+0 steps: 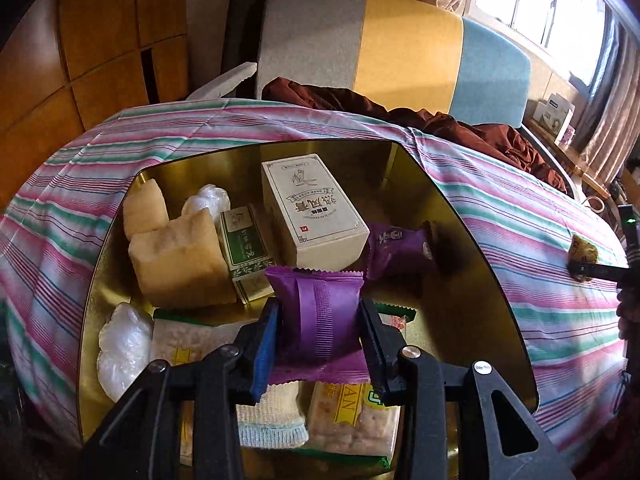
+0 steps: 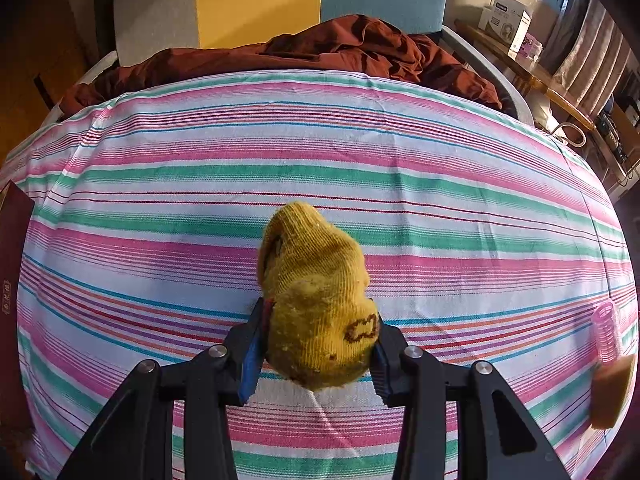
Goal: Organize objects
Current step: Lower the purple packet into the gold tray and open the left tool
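Cloth (image 2: pixel 360 152) was pink/green/white striped; packet (image 1: pixel 320 320) purple, sock (image 2: pixel 316 300) mustard yellow (brown squiggle), tin (image 1: pixel 460 216) gold inside.

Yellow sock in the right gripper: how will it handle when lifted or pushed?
The yellow sock looks balled up and knitted, so probably soft and light; the right gripper dents it where its pads press. Its free end bulges past the fingertips, so it may flop or unroll when lifted. Pushed, it would likely drag on the striped cloth rather than slide.

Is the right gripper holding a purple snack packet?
No, the right gripper is shut on a rolled yellow sock above the striped tablecloth.
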The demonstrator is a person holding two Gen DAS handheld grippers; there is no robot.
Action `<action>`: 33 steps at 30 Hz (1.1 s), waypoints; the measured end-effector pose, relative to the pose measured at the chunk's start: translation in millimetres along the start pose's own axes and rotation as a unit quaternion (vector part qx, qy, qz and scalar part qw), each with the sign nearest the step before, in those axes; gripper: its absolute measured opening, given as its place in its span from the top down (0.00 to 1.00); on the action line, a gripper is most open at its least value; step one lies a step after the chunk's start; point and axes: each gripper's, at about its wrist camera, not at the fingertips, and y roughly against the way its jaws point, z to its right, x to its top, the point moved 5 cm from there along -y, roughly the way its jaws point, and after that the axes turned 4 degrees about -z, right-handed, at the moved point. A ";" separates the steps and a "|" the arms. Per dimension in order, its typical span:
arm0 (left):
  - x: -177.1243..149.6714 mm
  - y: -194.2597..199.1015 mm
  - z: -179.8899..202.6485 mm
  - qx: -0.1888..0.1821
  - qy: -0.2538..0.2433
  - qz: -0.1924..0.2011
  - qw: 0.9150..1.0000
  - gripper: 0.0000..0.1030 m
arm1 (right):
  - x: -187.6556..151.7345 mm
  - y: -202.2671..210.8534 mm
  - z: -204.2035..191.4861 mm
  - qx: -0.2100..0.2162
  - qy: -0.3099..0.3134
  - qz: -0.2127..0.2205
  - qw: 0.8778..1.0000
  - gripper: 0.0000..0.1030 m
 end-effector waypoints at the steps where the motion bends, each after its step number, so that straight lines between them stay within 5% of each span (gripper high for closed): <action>1: -0.5 0.1 1.4 0.003 -0.005 0.001 1.000 0.61 | 0.0 -0.2 -0.2 -0.001 0.001 0.000 1.000 0.57; 7: 1.2 8.3 -1.5 0.005 -0.004 0.018 1.000 0.43 | -0.6 -1.0 -1.2 -0.009 0.003 0.000 1.000 0.57; 18: 6.0 46.9 -11.4 0.009 -0.010 0.067 0.998 0.36 | -14.5 12.5 -28.2 0.011 -0.001 -0.026 1.000 0.57; 29: -7.9 64.1 -34.0 0.006 0.014 0.068 0.998 0.26 | -31.0 88.3 -169.9 0.136 0.082 0.039 0.987 0.57; 33: -13.6 70.1 -47.0 0.012 0.031 0.071 0.997 0.15 | -45.4 116.0 -227.0 0.177 0.120 0.060 0.975 0.57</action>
